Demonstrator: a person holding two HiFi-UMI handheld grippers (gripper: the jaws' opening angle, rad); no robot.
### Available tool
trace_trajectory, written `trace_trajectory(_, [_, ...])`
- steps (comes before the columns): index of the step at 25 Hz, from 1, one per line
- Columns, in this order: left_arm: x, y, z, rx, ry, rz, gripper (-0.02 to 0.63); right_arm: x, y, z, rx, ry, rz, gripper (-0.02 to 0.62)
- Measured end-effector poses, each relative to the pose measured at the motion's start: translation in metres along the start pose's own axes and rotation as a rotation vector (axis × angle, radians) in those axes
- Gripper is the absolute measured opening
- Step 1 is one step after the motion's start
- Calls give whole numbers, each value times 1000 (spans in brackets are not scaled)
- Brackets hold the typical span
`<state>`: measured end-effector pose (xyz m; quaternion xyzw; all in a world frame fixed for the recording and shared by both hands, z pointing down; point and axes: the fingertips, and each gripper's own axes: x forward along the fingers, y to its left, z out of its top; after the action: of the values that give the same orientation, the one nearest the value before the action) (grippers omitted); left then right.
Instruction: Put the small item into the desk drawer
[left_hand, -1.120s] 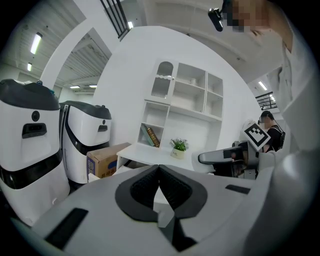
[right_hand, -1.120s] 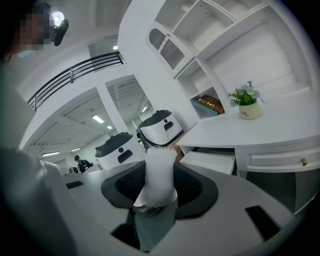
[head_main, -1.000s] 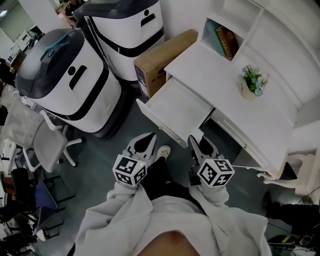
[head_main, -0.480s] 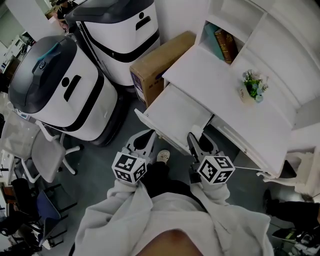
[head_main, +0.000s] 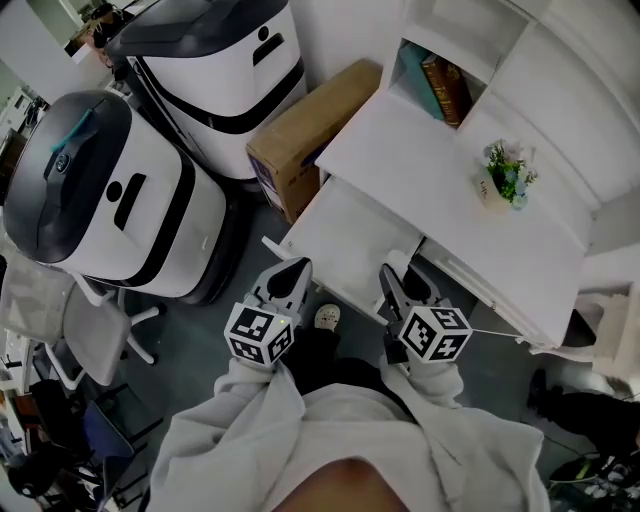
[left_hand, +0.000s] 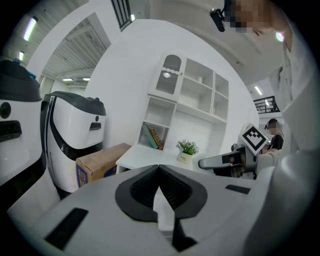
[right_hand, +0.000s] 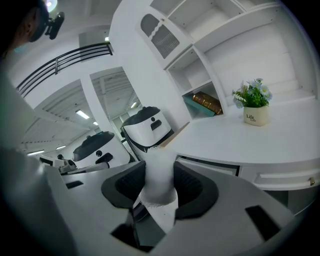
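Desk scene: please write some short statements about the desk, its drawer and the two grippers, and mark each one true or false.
1. The right gripper holds a white item between its fingers. True.
2. The desk drawer is closed. False: it stands pulled out.
3. The left gripper is shut and holds nothing. True.
4. The flower pot stands inside the drawer. False: it stands on the desk top.
5. A cardboard box stands beside the desk. True.

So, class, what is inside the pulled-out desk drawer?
Only the bare white floor of the drawer shows, with no item on it. Its back end is hidden beneath the desktop.
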<state>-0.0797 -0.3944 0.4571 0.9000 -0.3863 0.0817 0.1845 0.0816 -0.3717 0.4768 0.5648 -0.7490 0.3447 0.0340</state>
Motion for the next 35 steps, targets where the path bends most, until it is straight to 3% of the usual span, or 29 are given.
trace_trajectory(12, [35, 39, -21, -48, 93, -6, 17, 55, -82, -37, 9, 179, -196, 186])
trace_trajectory(22, [66, 51, -41, -59, 153, -38, 17, 106, -139, -83, 36, 323, -293, 186])
trace_trajectory(31, [83, 54, -53, -66, 182, -60, 17, 160, -174, -112, 68, 380, -366, 186])
trace_trajectory(35, [84, 56, -58, -71, 193, -63, 17, 184, -193, -121, 22, 391, -424, 186])
